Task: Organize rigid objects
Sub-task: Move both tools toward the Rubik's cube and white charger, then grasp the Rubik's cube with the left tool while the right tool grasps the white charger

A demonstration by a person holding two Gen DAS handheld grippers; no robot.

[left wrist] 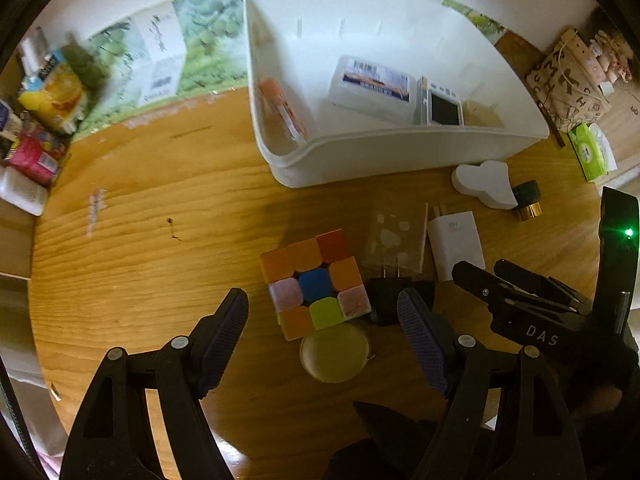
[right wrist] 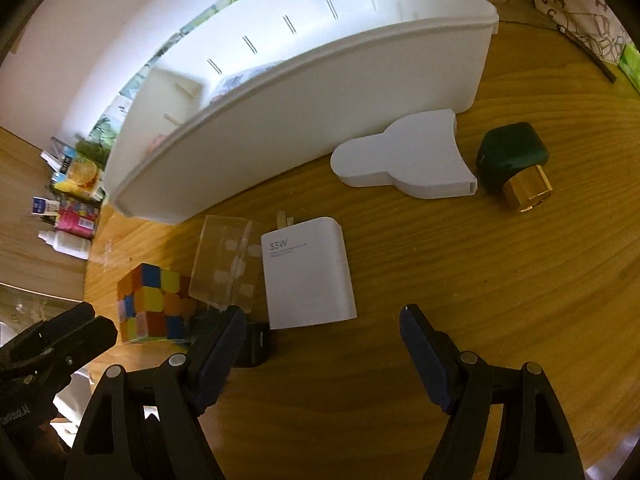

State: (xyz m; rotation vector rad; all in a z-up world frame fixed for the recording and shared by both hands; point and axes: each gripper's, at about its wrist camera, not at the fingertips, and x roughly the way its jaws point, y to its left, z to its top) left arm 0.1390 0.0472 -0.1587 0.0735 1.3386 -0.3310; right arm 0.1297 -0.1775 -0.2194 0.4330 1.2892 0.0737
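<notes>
My left gripper (left wrist: 322, 300) hangs open above a scrambled colour cube (left wrist: 316, 284); its pads flank the cube without touching. A round yellow-green disc (left wrist: 334, 356) lies against the cube's near side and a black plug adapter (left wrist: 386, 296) against its right. My right gripper (right wrist: 324, 314) is open over bare wood just below a white 35W charger (right wrist: 308, 276). Left of the charger stand a clear plastic box (right wrist: 226, 264), the cube (right wrist: 152, 304) and the black adapter (right wrist: 256, 344). A flat white shape (right wrist: 404, 160) and a green bottle with gold cap (right wrist: 514, 160) lie farther right.
A white bin (left wrist: 400, 148) stands at the back of the wooden table, holding a white carton (left wrist: 372, 88), a small screen device (left wrist: 440, 106) and an orange item (left wrist: 280, 108). Snack packets (left wrist: 52, 96) crowd the left edge. A patterned bag (left wrist: 568, 88) and a green tissue pack (left wrist: 592, 152) sit right.
</notes>
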